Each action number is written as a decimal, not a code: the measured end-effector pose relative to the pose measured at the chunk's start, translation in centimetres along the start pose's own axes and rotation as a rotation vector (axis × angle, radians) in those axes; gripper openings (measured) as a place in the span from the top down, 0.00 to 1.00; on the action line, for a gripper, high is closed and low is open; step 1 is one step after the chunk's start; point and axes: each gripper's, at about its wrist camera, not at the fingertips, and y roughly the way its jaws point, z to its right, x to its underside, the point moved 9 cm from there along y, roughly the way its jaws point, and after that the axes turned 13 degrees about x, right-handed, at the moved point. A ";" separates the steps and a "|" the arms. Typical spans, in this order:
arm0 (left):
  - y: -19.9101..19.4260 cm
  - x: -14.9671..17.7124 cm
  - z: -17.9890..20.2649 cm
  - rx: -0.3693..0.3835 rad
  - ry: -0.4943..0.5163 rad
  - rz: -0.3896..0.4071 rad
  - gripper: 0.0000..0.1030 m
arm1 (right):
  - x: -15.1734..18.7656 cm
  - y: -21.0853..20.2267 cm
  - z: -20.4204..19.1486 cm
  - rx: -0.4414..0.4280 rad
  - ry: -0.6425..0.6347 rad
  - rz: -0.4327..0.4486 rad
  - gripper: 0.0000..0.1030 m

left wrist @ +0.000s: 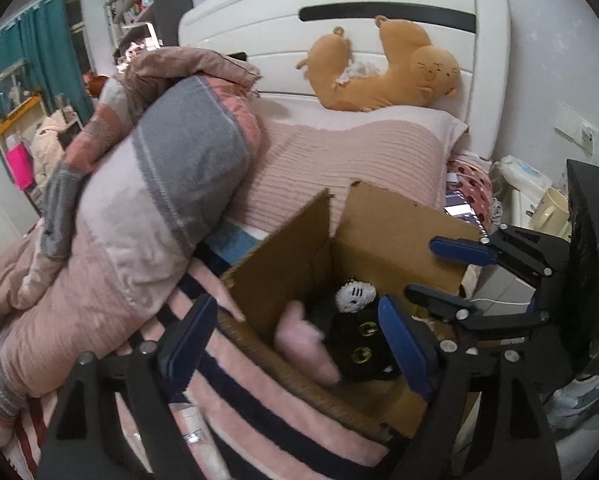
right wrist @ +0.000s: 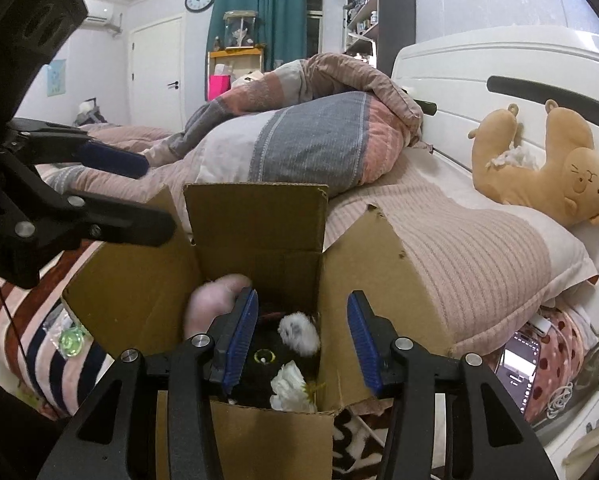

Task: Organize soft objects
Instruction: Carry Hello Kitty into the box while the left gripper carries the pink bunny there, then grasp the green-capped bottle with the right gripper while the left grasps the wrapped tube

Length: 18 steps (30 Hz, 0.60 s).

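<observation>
An open cardboard box [left wrist: 283, 264] [right wrist: 255, 216] stands on the bed. Inside lies a black plush toy [left wrist: 359, 344] [right wrist: 263, 360] with white fluffy ears. A pink soft toy [left wrist: 303, 340] [right wrist: 215, 300], blurred, sits loose in the box beside it. My left gripper [left wrist: 295, 344] [right wrist: 139, 196] is open wide over the box's left side; the pink toy lies beyond its pads, untouched. My right gripper [right wrist: 301, 344] [left wrist: 447, 274] is open over the box's near edge, with nothing between its fingers. A tan plush animal [left wrist: 391, 76] [right wrist: 547, 168] leans on the headboard.
A rolled striped duvet [left wrist: 159, 184] [right wrist: 299, 144] lies left of the box, a pink pillow [left wrist: 339, 160] [right wrist: 479, 248] behind it. A phone [right wrist: 517, 368] lies at the bed's right edge. A mug [left wrist: 549, 208] stands on the bedside stand. A striped blanket [left wrist: 251, 392] covers the mattress.
</observation>
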 end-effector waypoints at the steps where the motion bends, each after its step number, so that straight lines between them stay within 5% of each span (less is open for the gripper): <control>1: -0.5 0.1 -0.3 -0.006 -0.010 0.013 0.22 | -0.2 -0.2 -0.1 -0.001 0.003 0.004 0.59; 10: -8.2 3.7 -5.6 -0.073 -0.152 0.150 0.22 | -3.0 -3.5 -3.2 -0.060 -0.019 0.084 0.59; 18: -12.5 11.3 -11.7 -0.198 -0.264 0.158 0.20 | -4.9 -6.8 -11.2 -0.253 -0.063 0.126 0.59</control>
